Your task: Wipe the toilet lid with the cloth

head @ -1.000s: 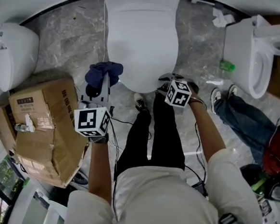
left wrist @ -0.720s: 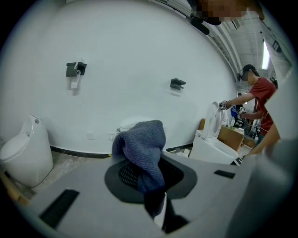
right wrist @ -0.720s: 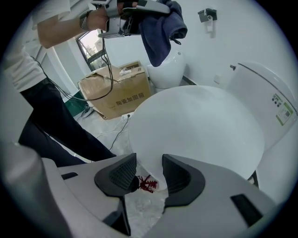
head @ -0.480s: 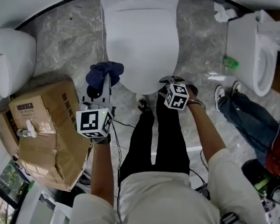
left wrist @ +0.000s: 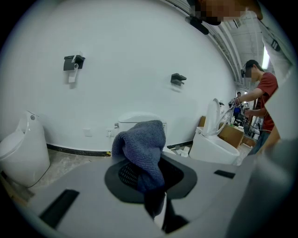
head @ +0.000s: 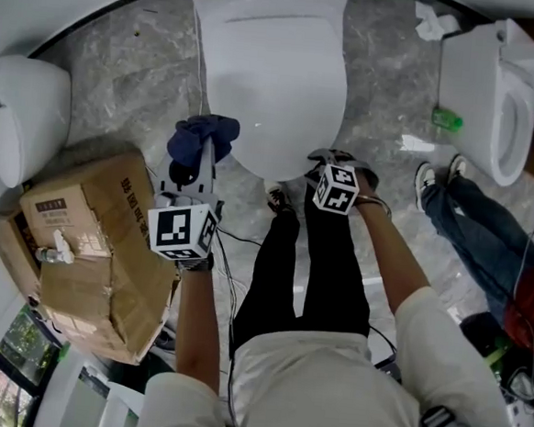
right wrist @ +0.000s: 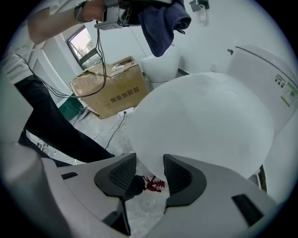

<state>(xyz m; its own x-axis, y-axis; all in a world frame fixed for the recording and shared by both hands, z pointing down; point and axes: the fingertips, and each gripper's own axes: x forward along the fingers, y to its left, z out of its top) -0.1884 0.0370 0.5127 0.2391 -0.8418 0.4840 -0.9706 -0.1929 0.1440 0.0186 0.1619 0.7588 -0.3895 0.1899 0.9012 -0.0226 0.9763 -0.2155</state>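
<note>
The white toilet, its lid [head: 273, 79] down, stands at the top middle of the head view. My left gripper [head: 203, 150] is shut on a dark blue cloth [head: 200, 131], which it holds beside the lid's front left edge. In the left gripper view the cloth [left wrist: 142, 148] bunches over the jaws and hides the fingertips. My right gripper [head: 331, 158] is at the lid's front right edge. In the right gripper view its jaws [right wrist: 150, 174] stand apart with nothing between them, just below the lid [right wrist: 205, 125]. The cloth [right wrist: 163, 21] hangs at the top there.
A torn cardboard box [head: 90, 240] sits on the floor at the left, a white fixture [head: 22, 110] behind it. A second toilet [head: 497, 97] with its seat up stands at the right, near a green bottle [head: 447, 119] and another person's legs [head: 469, 224]. Cables trail on the marble floor.
Both grippers keep nearly the same places by the lid's front edge. The left stays shut on the cloth. Only the head view has shifted slightly.
</note>
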